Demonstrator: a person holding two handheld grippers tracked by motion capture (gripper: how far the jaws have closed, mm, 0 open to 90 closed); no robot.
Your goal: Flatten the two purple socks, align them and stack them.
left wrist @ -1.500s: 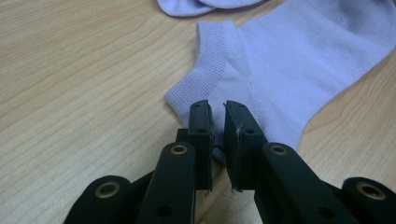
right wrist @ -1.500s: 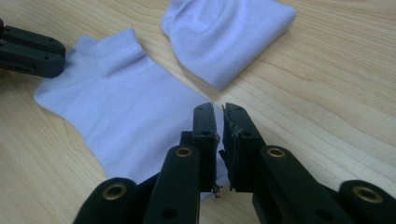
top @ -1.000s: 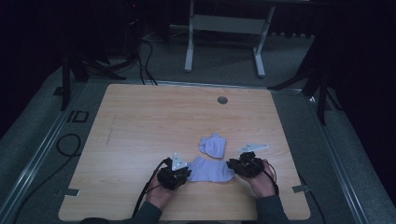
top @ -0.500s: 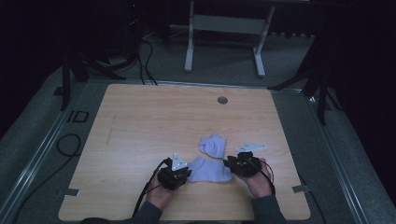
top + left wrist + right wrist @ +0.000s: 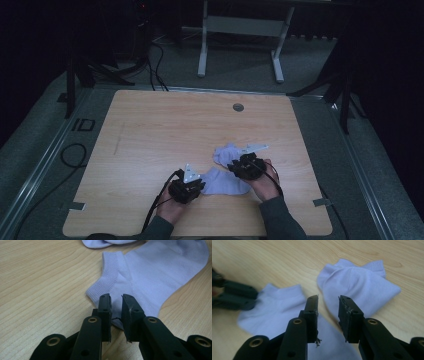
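— Wood is all around, a big pale table [image 5: 150, 130] in a dark room. What is lying on it?

— Two light purple socks. Start on the left side. The left gripper [image 5: 116, 305] has its jaws a little bit apart, and nothing is held between them. The flat sock [image 5: 150, 282] lies right at their tips. Its cuff edge sits just under the gap.

— Which way does that sock stretch?

— It runs away from the left jaws, forward and off to their right. So the cuff is the near end and the toe is the far end.

— And the right side?

— The right gripper [image 5: 328, 306] has its jaws open wider, and they hold nothing too. They hang over the other end of the flat sock [image 5: 279, 312]. The bunched sock [image 5: 359, 290] lies just past the tips, a bit to the right of them.

— Do the two socks touch?

— From above they look like they meet, or almost meet. I cannot tell for sure.

— So who is closer to what?

— I think the left gripper [image 5: 186, 190] is closest to the cuff of the flat sock [image 5: 220, 182]. The right gripper [image 5: 245, 167] is closest to the bunched sock [image 5: 226, 153].
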